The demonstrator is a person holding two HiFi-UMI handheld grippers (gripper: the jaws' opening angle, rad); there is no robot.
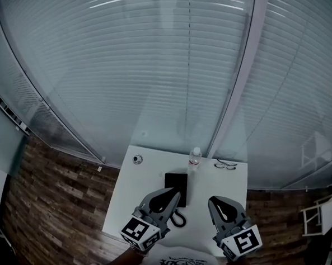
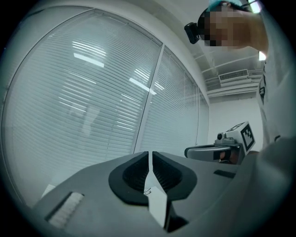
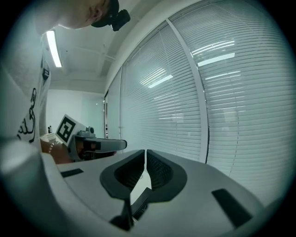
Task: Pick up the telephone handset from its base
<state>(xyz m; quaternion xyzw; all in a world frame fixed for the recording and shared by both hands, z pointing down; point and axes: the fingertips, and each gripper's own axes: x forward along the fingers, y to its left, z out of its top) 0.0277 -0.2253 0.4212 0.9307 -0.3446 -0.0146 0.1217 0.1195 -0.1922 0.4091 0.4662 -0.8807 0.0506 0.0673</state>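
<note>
Just short of the telephone [image 1: 176, 184], at its near-left corner, the left tool [image 1: 171, 195] has its jaws pressed together on nothing. It points level at the window blinds [image 2: 92, 102], not down at the telephone, so it reads as an approach pose, no grasp set up yet. Near-right of the telephone, the right tool [image 1: 217, 201] is likewise closed and empty, flanking rather than reaching.

The telephone lies flat mid-bench [image 1: 131, 204]. Handset and base read as one black block, so the handset is probably not yet lifted. The cord [image 1: 178, 218] curls off the telephone's near edge toward the person, beside the left tool. A bottle [image 1: 195, 154], glasses [image 1: 226, 164] and a small round item [image 1: 137, 159] sit beyond the telephone, clear of the approach. Judged next: open one tool and pitch it down.
</note>
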